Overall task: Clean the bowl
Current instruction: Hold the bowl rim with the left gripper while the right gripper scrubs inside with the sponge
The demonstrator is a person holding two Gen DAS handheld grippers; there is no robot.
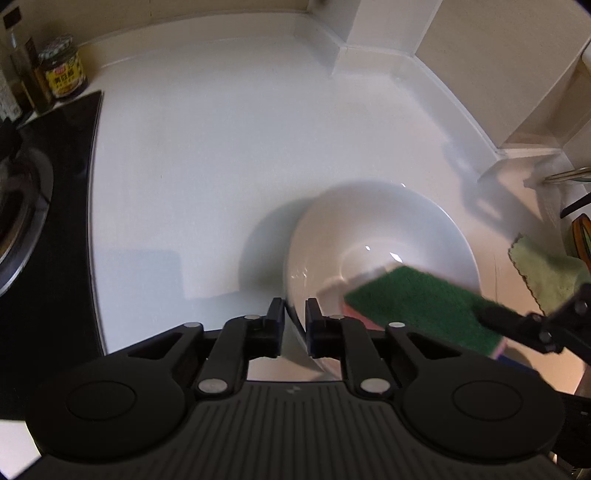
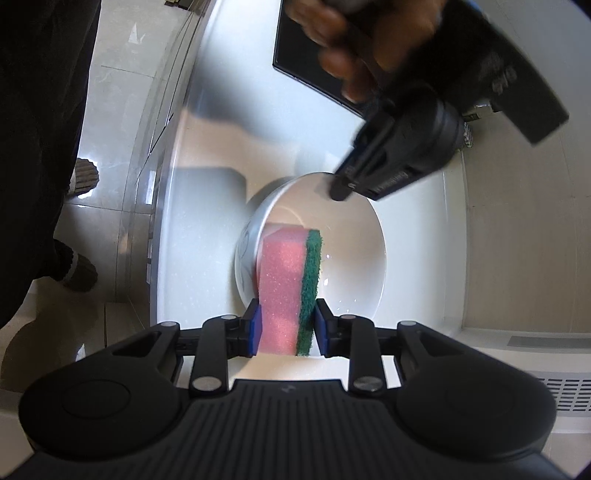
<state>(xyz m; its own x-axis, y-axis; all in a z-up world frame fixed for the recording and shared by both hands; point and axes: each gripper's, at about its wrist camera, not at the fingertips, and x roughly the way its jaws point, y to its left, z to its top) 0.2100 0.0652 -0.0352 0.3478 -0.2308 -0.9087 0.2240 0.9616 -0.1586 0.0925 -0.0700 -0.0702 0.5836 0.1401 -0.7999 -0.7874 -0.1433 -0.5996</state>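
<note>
A white bowl (image 1: 384,236) rests tilted on the white counter. My left gripper (image 1: 294,308) is shut on its near rim. It also shows in the right wrist view (image 2: 340,192), gripping the bowl's (image 2: 354,251) far rim. My right gripper (image 2: 285,310) is shut on a pink sponge with a green scouring side (image 2: 291,280), whose far end is inside the bowl. In the left wrist view the sponge (image 1: 417,302) comes in from the right, green side up, with the right gripper's fingers (image 1: 498,317) on it.
A black gas stove (image 1: 40,206) lies to the left, with a jar (image 1: 64,68) and bottles behind it. A green cloth (image 1: 546,273) and a utensil rack lie at the right. The wall corner (image 1: 347,33) stands behind. The floor and the person's feet (image 2: 79,266) show past the counter edge.
</note>
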